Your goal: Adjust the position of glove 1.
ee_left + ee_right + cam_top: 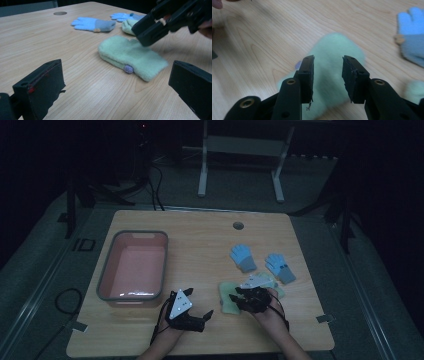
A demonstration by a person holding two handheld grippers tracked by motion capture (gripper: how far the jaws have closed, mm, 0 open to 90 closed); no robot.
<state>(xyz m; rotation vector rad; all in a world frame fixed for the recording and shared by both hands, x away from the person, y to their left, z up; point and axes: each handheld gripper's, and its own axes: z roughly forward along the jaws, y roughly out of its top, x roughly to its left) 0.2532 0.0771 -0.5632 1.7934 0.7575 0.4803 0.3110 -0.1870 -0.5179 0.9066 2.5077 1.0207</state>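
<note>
Green mitten (pixel 332 65) beneath parted jaws

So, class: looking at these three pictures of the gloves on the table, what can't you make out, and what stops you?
- Second green glove: high view, mostly hidden by the right gripper and hand.
- Near green glove: right gripper view, blurred, its lower part behind the jaws, which stand apart above it.
- Small purple patch on it: left gripper view, too small to identify.
- Pink tub: high view, too dim to tell its contents.
</note>
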